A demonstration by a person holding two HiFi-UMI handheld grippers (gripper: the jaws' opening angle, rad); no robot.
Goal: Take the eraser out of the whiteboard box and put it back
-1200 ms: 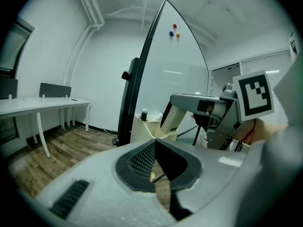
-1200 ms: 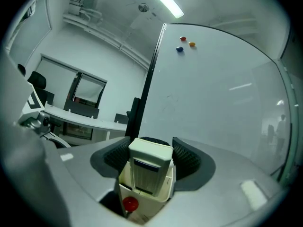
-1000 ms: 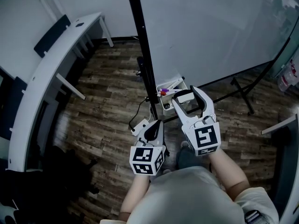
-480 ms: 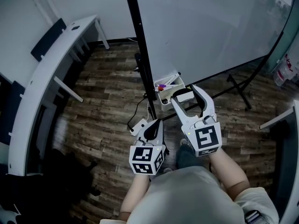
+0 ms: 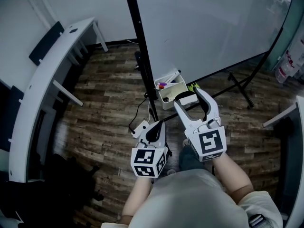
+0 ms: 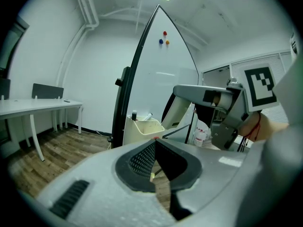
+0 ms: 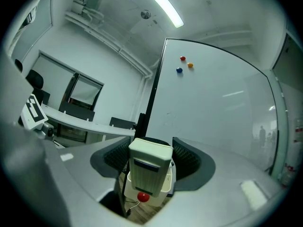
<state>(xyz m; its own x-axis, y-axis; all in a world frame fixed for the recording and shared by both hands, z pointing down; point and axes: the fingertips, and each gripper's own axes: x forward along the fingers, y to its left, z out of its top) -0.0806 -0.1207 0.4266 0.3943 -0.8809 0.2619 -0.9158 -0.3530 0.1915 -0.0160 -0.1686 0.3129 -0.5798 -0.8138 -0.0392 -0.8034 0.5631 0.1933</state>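
Observation:
My right gripper (image 5: 188, 98) is shut on the white eraser (image 5: 186, 99), which lies flat between its fingertips. In the right gripper view the eraser (image 7: 150, 167) sits upright between the ribbed pads (image 7: 191, 157), and it hides most of the whiteboard box (image 7: 166, 186) behind it. The cream box (image 5: 169, 86) hangs at the foot of the whiteboard (image 5: 204, 27) with markers in it, just beyond and left of the eraser. My left gripper (image 5: 155, 128) is shut and holds nothing, lower and to the left. The left gripper view shows the box (image 6: 142, 129) ahead of it.
The black whiteboard post (image 5: 140, 51) stands just left of the box, and the stand's legs (image 5: 240, 89) spread over the wood floor. A long white desk (image 5: 42, 80) curves along the left. Magnets (image 7: 183, 64) dot the board. A white device with a cable (image 5: 140, 127) lies on the floor.
The box and whiteboard have slid up and left in the head view, so the right gripper with the eraser now sits a little farther from the box. The left gripper looks unchanged.

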